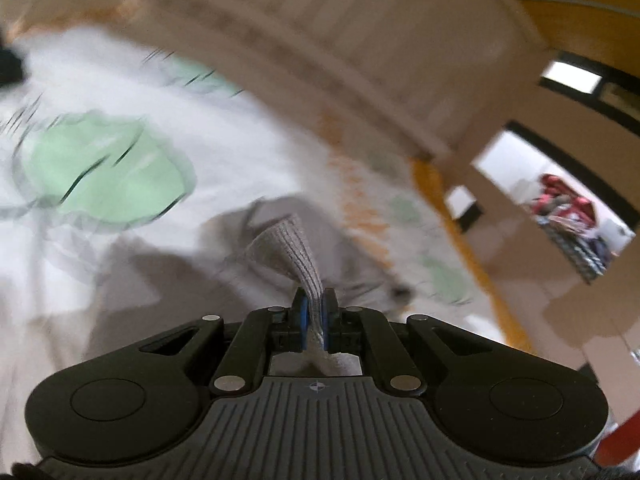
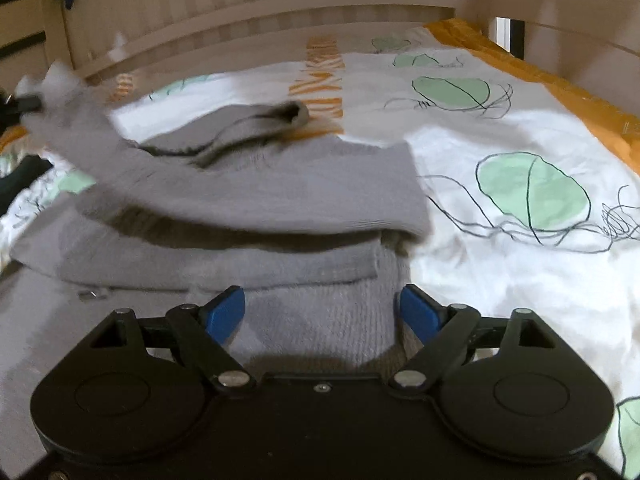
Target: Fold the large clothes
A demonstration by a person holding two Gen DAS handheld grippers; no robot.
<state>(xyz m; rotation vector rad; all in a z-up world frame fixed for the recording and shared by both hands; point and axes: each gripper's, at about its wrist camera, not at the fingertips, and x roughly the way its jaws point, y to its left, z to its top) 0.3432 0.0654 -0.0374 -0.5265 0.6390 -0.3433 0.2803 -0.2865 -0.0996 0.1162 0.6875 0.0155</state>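
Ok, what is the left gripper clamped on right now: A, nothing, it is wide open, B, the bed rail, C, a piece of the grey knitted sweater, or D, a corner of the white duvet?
C: the left gripper is shut with ribbed cloth of the grey knitted sweater pinched between its fingers.

No readable text, label, brand or number shows; the left claw's compass-like mark (image 1: 315,387) bears no letters.

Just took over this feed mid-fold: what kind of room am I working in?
Most likely a bedroom. The grey sweater lies on a bed with a white duvet printed with green blobs, backed by a slatted wooden bed frame.
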